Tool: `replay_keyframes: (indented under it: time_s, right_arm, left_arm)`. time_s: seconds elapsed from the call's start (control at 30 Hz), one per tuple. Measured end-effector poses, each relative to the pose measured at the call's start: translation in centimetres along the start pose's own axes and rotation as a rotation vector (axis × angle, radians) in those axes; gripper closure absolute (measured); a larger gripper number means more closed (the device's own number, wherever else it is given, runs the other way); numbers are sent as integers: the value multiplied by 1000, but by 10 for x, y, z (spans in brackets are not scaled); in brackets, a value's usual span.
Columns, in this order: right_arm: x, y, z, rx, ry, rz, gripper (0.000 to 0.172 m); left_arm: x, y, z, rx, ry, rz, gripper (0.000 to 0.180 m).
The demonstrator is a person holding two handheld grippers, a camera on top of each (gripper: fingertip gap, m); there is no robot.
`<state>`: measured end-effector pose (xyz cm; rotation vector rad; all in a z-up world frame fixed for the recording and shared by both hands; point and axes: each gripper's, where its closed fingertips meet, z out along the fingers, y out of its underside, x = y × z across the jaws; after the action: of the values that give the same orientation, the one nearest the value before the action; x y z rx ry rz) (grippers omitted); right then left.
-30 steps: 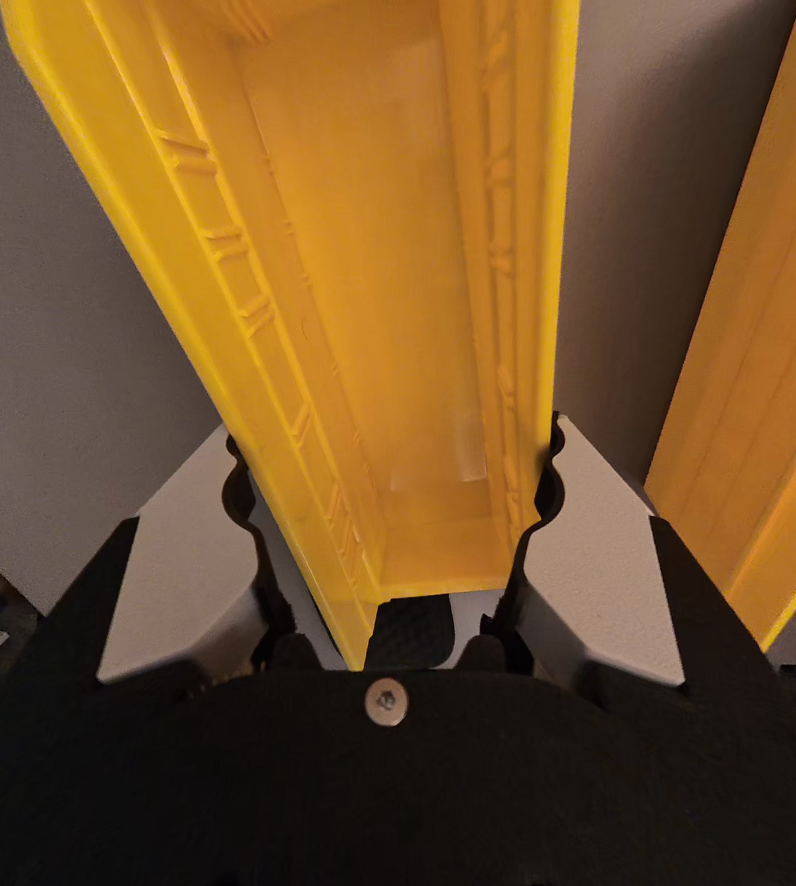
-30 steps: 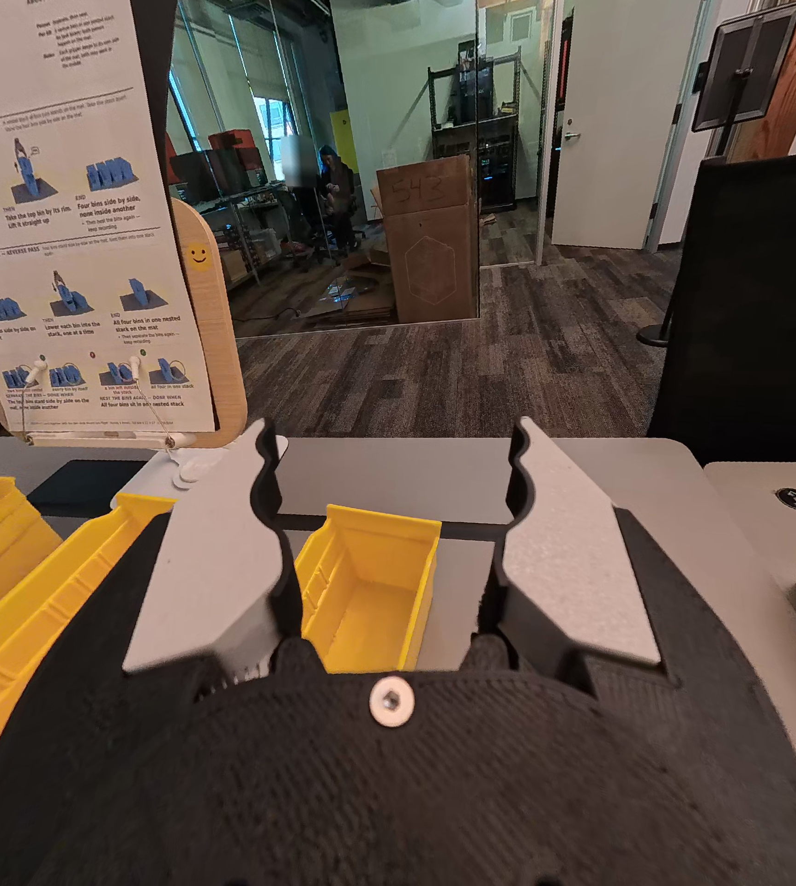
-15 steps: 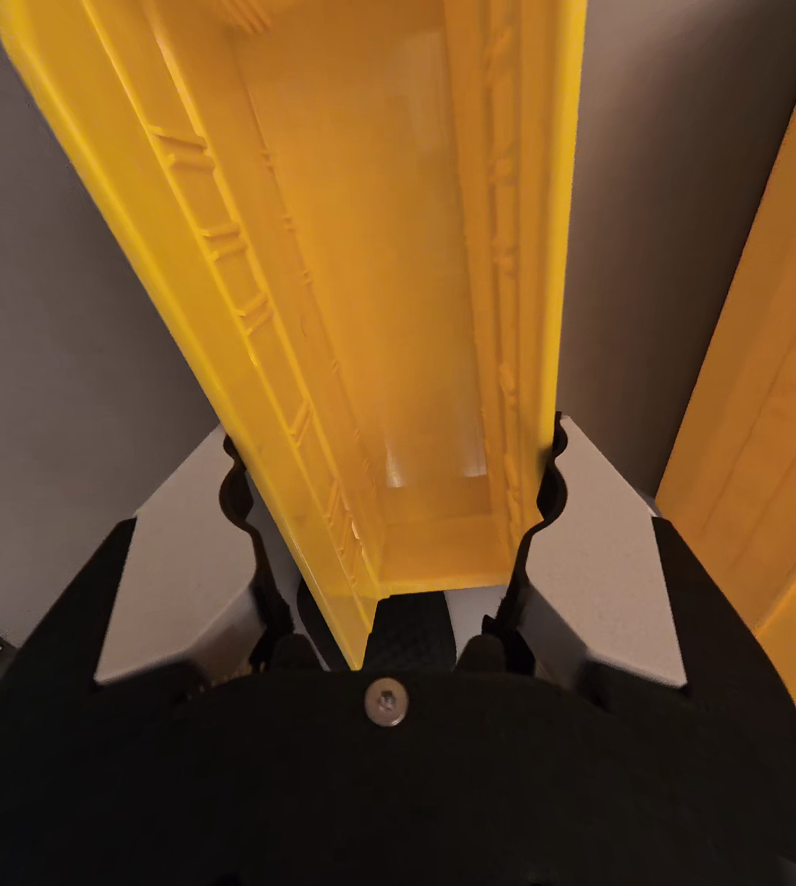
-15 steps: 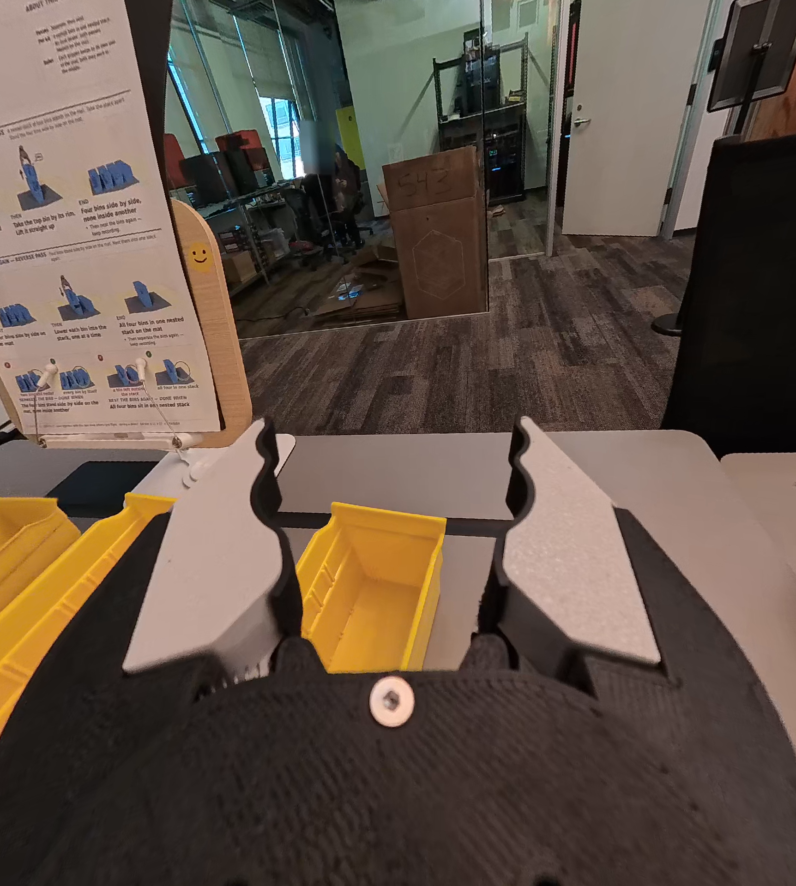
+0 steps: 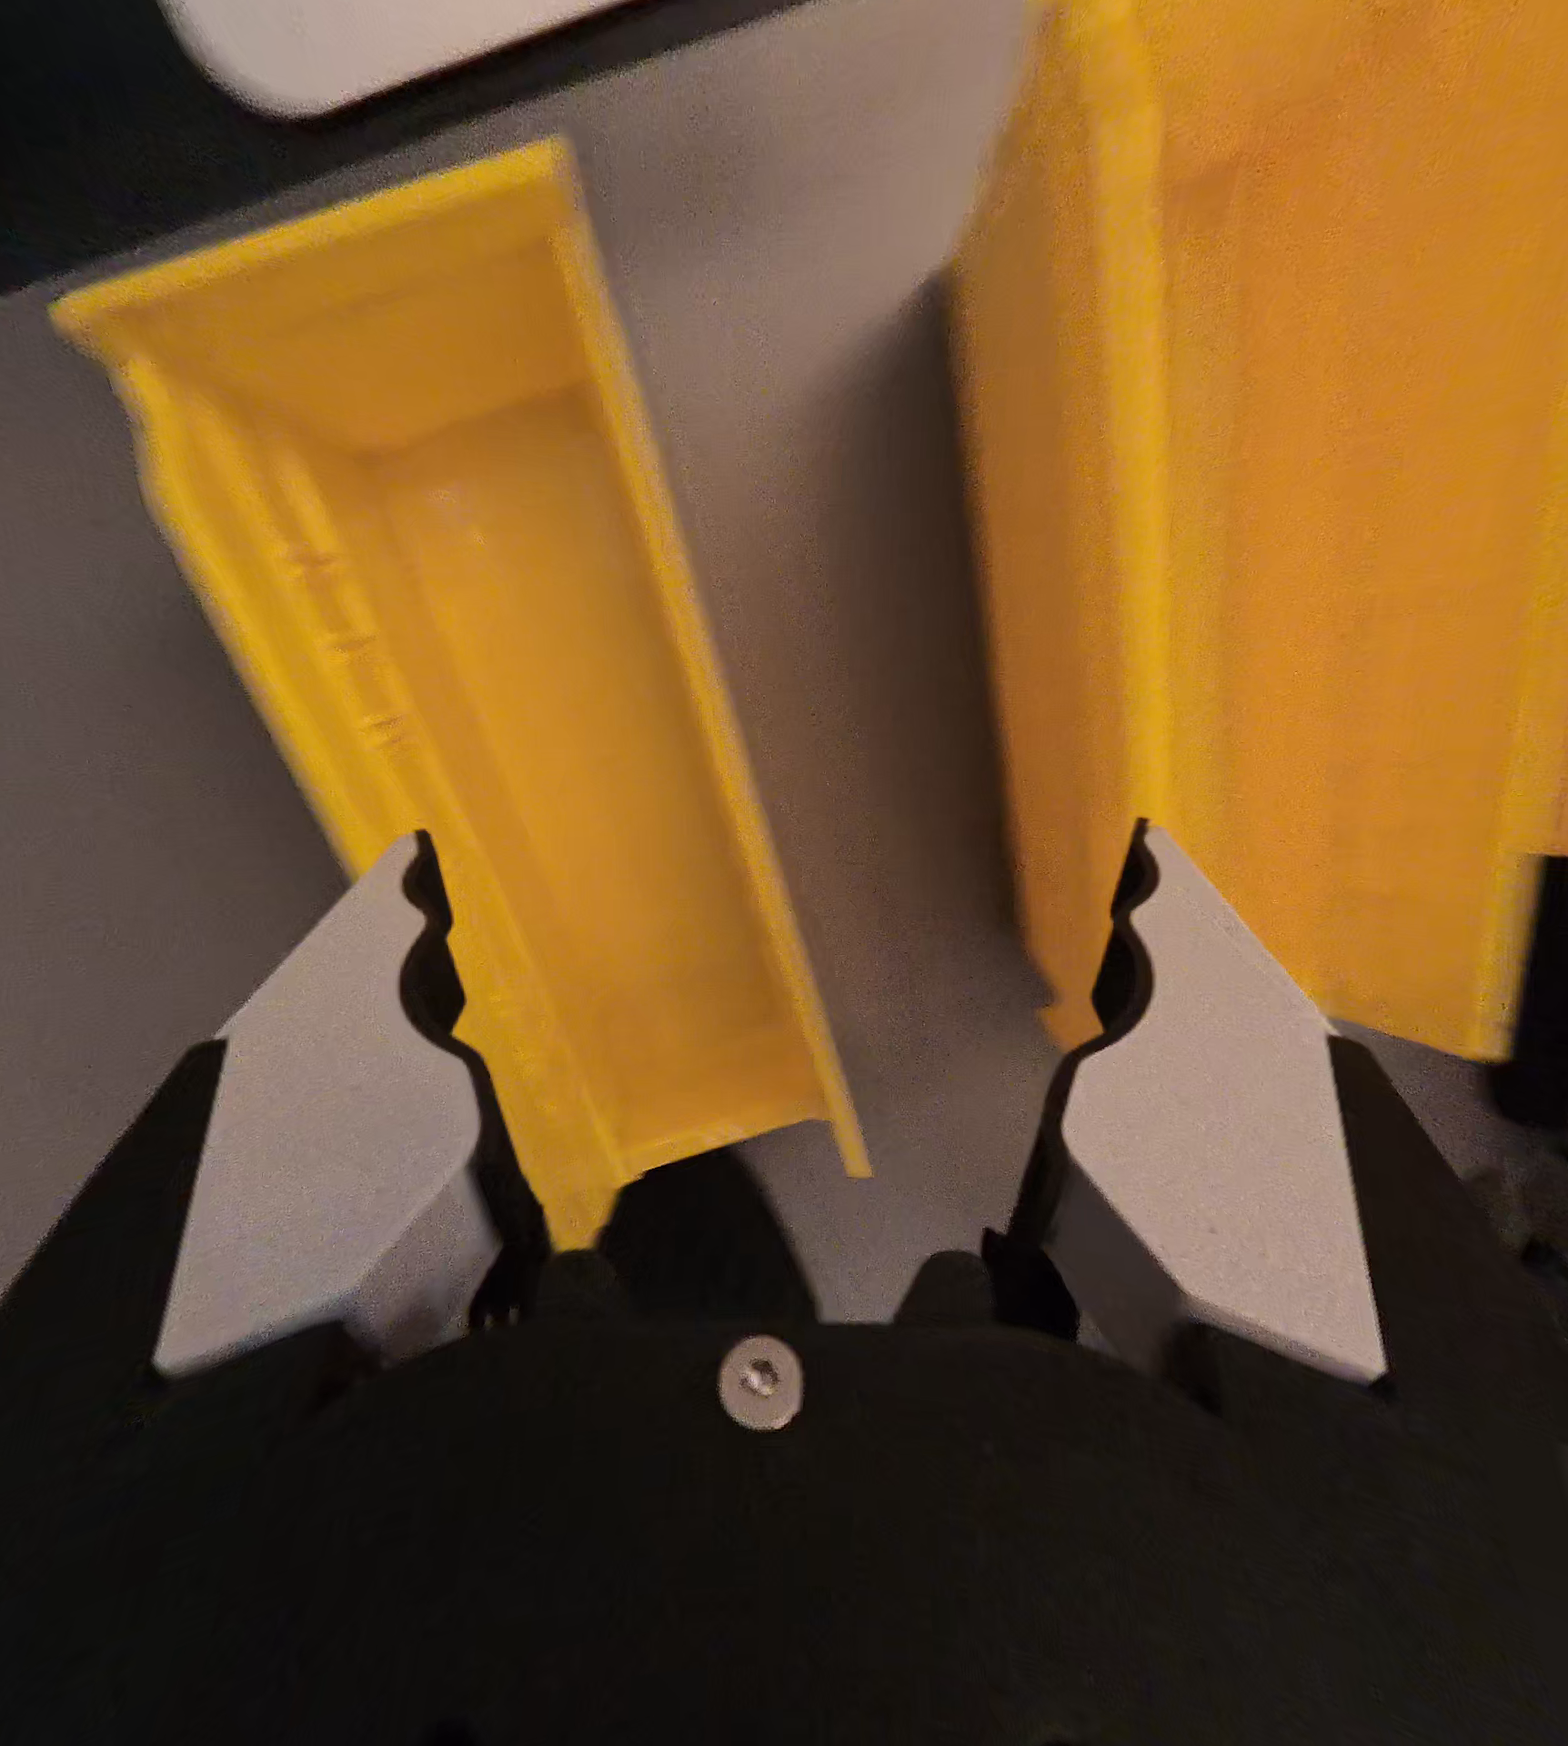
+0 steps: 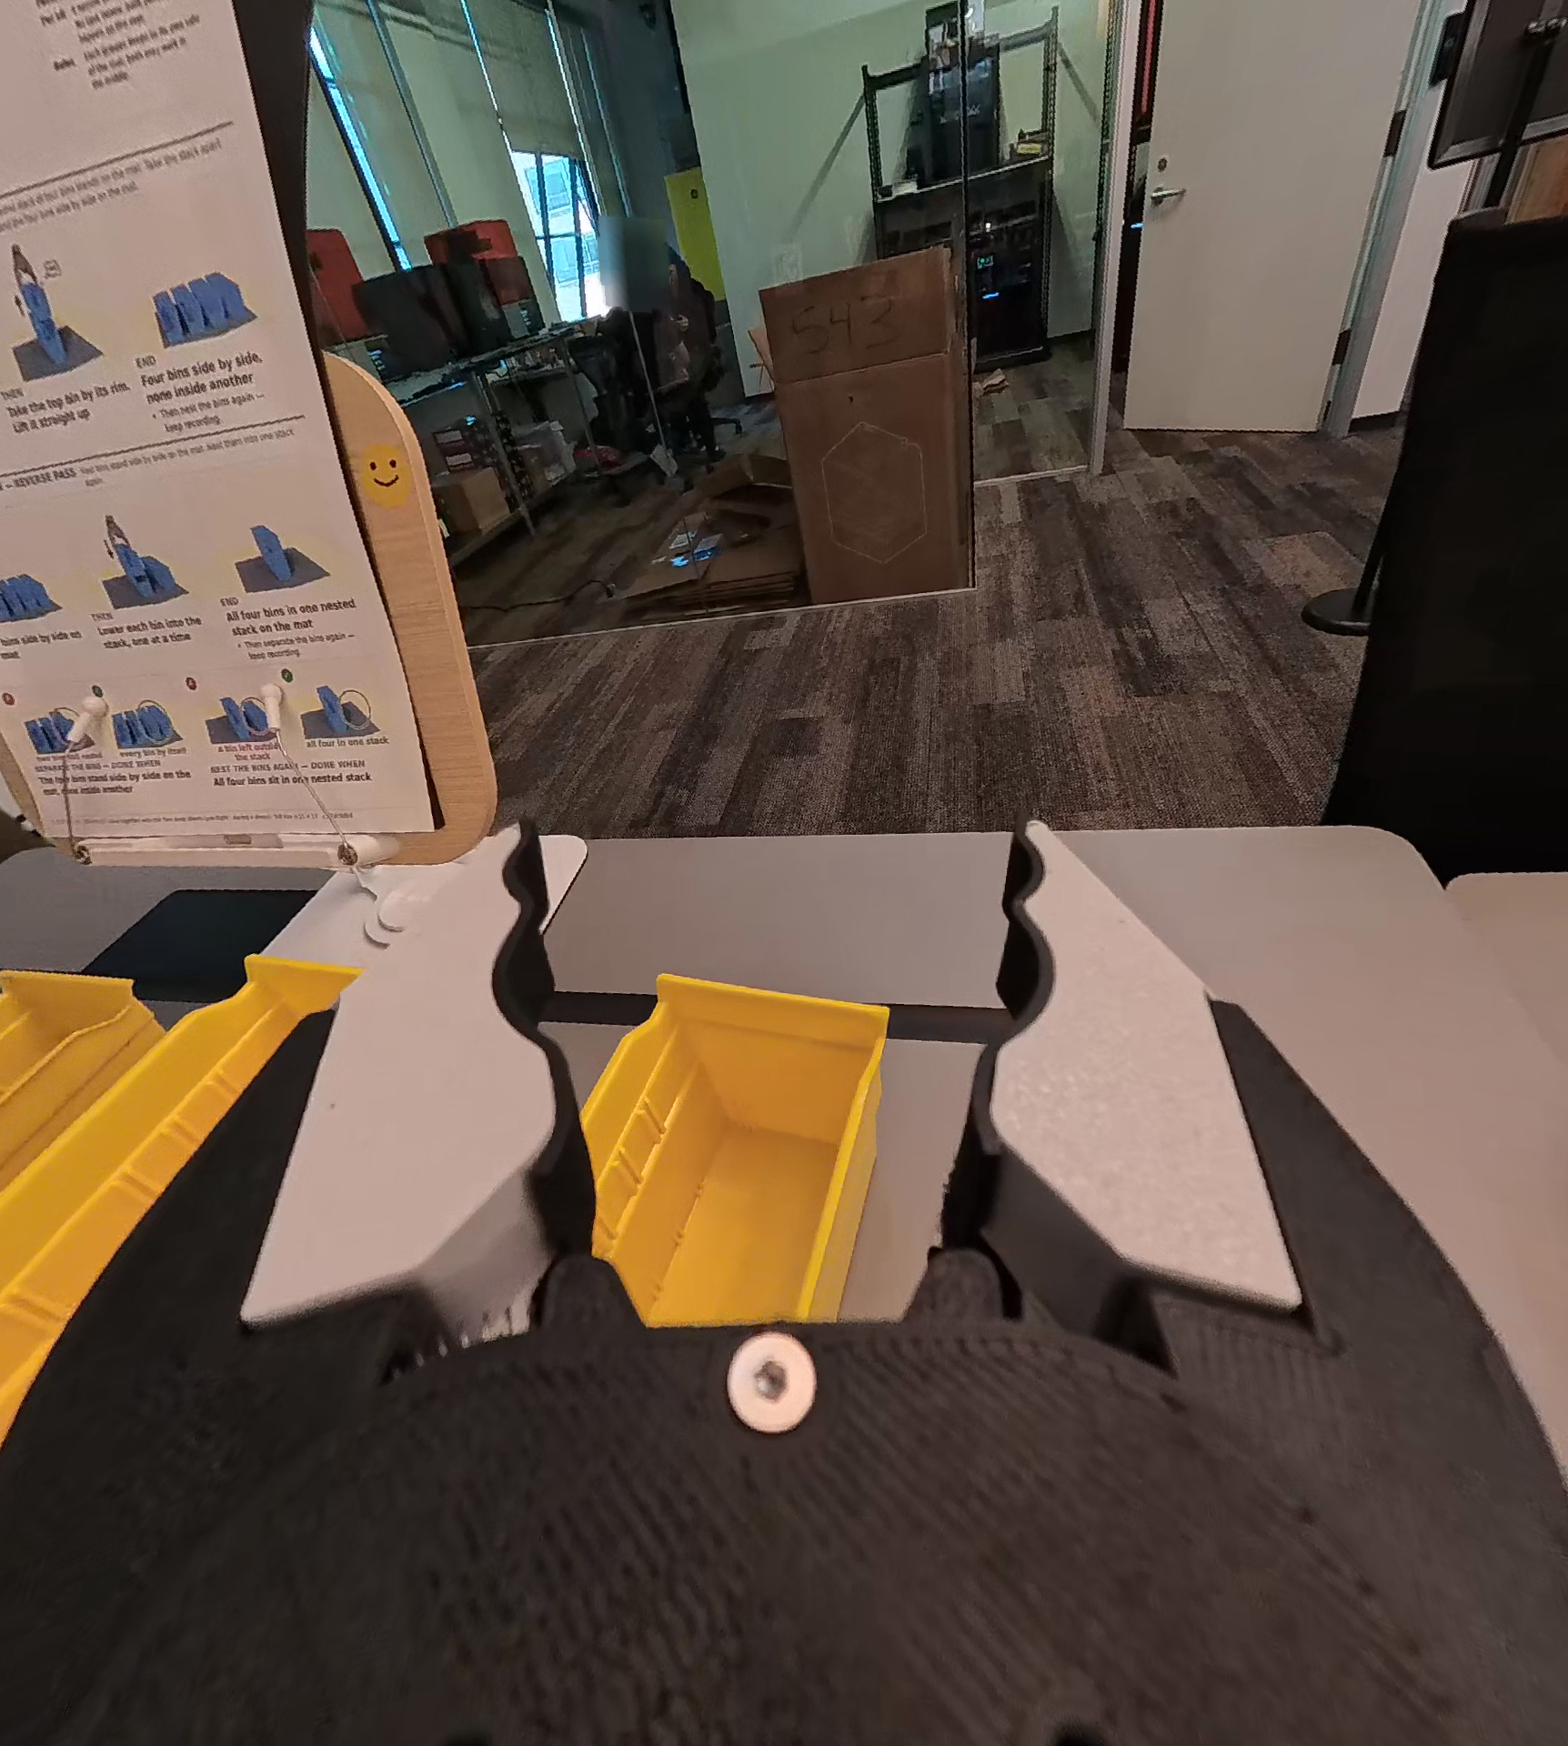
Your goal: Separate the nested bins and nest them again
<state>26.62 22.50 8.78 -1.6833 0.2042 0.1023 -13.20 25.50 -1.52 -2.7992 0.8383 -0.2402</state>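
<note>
Right hand-held gripper (image 6: 771,907): jaws apart, nothing clamped; yellow bin (image 6: 742,1153) on grey surface (image 6: 1234,907) between fingers, untouched. Two more yellow bins (image 6: 53,1115) at left. Left hand-held gripper (image 5: 780,907): jaws wide apart, pads clear of open bin (image 5: 525,680); second bin (image 5: 1281,472) beside. Beyond: printed instruction sheet (image 6: 119,453) on wooden stand, carpeted floor (image 6: 950,718), marked cardboard box (image 6: 865,425), white door (image 6: 1234,208).

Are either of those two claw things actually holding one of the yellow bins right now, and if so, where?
No. The left gripper stands open over a yellow bin; the right gripper hangs open above another yellow bin.
</note>
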Motion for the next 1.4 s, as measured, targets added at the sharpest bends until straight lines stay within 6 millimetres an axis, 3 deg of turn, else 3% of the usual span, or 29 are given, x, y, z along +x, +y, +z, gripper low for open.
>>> replay_keyframes:
  time_s: [0.07,0.13,0.33,0.5,0.6,0.83,1.07,1.4]
  right_arm:
    - [0,2,1,-6,3,-3,74]
    - [0,3,1,-14,4,-4,74]
    - [-3,6,2,-25,-12,1,73]
    - [-7,6,3,-25,-35,17,73]
    - [-7,7,4,-33,-45,28,73]
    - [-8,10,4,-46,-67,56,73]
    - [-11,12,6,-56,-88,69,73]
    - [-12,17,8,-78,-96,73,73]
  left_arm:
    - [45,-11,-13,54,73,48,43]
    - [69,-21,-14,86,50,68,39]
    - [121,-26,26,-3,124,-55,22]
    - [119,-29,52,-29,17,-64,23]
    - [128,-31,61,-38,6,-68,24]
    - [128,-24,77,-103,-115,-33,32]
    - [122,-21,79,-133,-133,-35,48]
    - [124,-16,83,-154,-88,-76,47]
